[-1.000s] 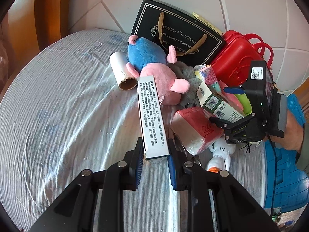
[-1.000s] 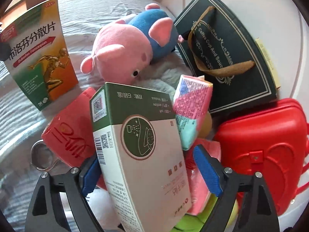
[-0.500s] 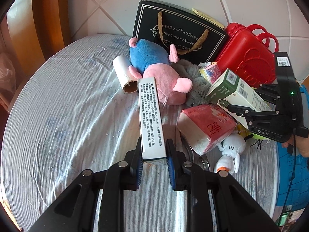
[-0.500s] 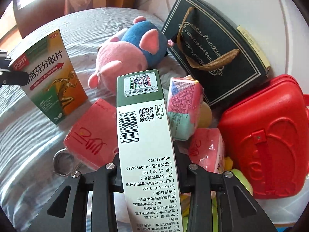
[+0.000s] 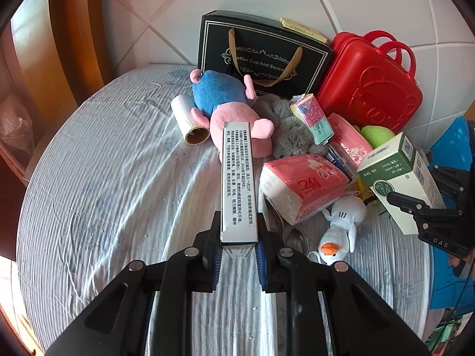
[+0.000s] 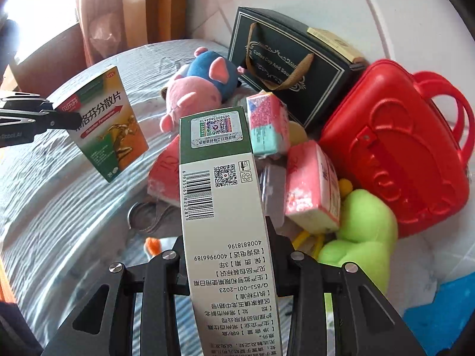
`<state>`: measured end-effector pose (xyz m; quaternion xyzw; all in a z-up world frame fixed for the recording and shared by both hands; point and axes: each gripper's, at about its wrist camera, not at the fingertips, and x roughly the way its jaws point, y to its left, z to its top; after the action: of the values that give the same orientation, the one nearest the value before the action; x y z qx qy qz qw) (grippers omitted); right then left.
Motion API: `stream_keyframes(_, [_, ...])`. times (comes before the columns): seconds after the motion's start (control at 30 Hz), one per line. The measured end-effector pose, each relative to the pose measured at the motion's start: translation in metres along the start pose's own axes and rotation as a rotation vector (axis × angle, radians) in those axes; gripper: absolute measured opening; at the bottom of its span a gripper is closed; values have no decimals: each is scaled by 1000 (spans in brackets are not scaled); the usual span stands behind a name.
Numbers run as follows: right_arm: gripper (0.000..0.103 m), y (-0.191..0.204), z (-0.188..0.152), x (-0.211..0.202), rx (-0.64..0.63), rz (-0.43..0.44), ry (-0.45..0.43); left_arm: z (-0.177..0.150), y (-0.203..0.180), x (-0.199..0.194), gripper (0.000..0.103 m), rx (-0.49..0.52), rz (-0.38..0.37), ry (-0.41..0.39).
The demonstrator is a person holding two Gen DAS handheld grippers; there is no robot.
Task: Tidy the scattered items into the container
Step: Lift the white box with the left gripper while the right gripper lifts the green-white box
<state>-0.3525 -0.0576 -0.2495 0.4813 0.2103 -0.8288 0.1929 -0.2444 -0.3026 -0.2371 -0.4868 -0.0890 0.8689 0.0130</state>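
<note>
Right gripper (image 6: pixel 228 270) has just closed on the green box (image 6: pixel 219 207) and lifted it beside the red case (image 6: pixel 392 154); left gripper (image 5: pixel 239 255) pinches the medicine box (image 5: pixel 237 184). Both ready for stowing.

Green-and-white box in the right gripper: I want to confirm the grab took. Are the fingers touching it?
Touching. The right wrist view shows the right gripper with both fingers pressed against the sides of the green-and-white box.
</note>
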Motion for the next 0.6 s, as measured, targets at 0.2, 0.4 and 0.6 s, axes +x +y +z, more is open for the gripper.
stream_keyframes(0.2, [34, 0, -47, -47, 93, 15, -30, -7, -21, -27, 19, 40, 12, -22])
stream_keyframes(0.4, [34, 1, -87, -101, 192, 29, -84, -18, -44, -56, 19, 72, 23, -46])
stream_keyframes(0.6, [34, 4, -116, -149, 237, 38, -137, -29, -73, -85, 19, 109, 48, -75])
